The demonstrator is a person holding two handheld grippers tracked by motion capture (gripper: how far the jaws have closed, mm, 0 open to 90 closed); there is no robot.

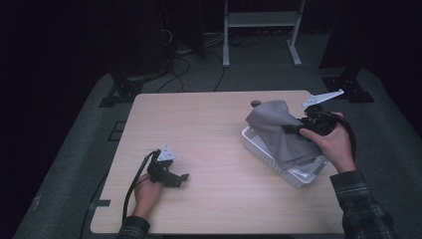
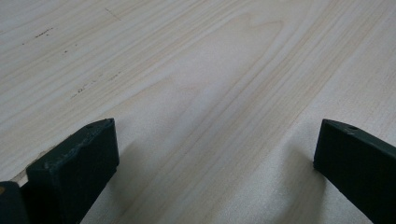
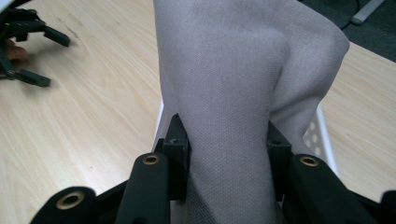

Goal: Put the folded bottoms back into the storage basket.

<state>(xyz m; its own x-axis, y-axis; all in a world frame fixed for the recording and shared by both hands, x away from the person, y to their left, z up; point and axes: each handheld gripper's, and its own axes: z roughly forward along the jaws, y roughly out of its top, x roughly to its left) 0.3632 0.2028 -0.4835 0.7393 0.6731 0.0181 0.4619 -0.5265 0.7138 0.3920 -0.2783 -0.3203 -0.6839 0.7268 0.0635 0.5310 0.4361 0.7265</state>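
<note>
A grey cloth (image 1: 278, 132) rises out of a white perforated basket (image 1: 259, 149) on the right half of the wooden table (image 1: 209, 124). My right gripper (image 1: 293, 128) is shut on a thick fold of that cloth (image 3: 233, 93), with both pads pressed against its sides and the fabric bulging above them. The basket's white rim (image 3: 324, 135) shows behind the cloth. My left gripper (image 1: 185, 178) rests low over bare wood near the front left, jaws wide open with nothing between its fingers (image 2: 74, 163). It also appears far off as the left gripper (image 3: 42, 56) in the right gripper view.
A small dark object (image 1: 255, 103) lies at the table's far edge behind the basket. Beyond the table stand a white metal frame (image 1: 261, 30), black stands and cables on the grey floor. Bare wood spans the table's middle.
</note>
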